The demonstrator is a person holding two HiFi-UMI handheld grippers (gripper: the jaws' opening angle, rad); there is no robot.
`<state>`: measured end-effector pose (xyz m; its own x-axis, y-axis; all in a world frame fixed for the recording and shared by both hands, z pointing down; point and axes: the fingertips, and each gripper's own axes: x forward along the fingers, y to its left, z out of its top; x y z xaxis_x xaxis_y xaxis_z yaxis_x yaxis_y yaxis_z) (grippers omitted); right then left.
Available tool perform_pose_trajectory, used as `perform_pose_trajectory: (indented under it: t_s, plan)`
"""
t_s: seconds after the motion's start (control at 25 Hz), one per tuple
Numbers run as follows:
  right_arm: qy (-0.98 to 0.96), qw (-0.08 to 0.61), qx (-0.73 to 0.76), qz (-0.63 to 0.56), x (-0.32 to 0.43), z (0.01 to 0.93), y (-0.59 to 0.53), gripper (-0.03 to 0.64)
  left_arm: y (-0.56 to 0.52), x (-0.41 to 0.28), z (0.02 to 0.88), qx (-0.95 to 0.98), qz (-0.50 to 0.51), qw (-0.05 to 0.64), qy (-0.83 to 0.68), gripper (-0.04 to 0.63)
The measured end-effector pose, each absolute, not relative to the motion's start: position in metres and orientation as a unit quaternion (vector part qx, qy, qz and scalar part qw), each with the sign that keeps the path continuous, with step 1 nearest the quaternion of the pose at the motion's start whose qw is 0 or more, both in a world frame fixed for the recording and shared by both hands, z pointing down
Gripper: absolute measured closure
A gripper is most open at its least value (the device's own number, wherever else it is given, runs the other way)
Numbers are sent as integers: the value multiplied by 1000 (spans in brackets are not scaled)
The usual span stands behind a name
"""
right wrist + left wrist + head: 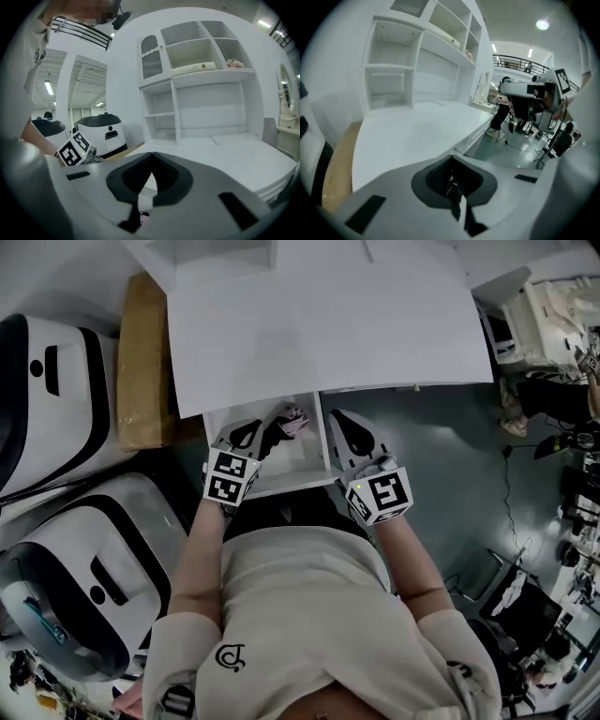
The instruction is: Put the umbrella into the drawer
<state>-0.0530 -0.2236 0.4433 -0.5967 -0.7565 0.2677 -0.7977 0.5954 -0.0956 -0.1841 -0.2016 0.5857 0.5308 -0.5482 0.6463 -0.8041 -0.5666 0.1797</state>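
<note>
White desk [328,334], one drawer [292,481], one umbrella [289,418]

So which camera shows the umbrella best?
The head view: the dark folded umbrella with a pink end lies in the open white drawer. Both gripper views look over the white desk, showing maybe a sliver of it.

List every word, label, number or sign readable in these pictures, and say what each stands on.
No readable words or numbers anywhere.
Left marker cube: black-and-white square marker pattern, no letters.
Right marker cube: the same kind of pattern.
Shirt: small dark curled emblem, not legible as text.
</note>
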Motion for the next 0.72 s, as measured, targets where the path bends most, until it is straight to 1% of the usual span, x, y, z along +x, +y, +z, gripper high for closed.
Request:
perform_pose_trajectory:
  t_s: [0.28, 0.4, 0.52, 0.72]
  plan:
    - [-911, 73, 400, 66, -68, 402, -249, 611, -224, -203, 513, 845, 211, 201, -448, 583]
    - [-916, 55, 394, 50, -70, 380, -247, 611, -223, -211, 466, 849, 182, 162, -470, 583]
    - [-915, 53, 397, 43, -69, 364, -244, 611, -221, -219, 421, 849, 145, 126, -493, 583]
    - [-923, 40, 381, 31, -74, 347, -245, 611, -226, -247, 365, 836, 90, 74, -536, 583]
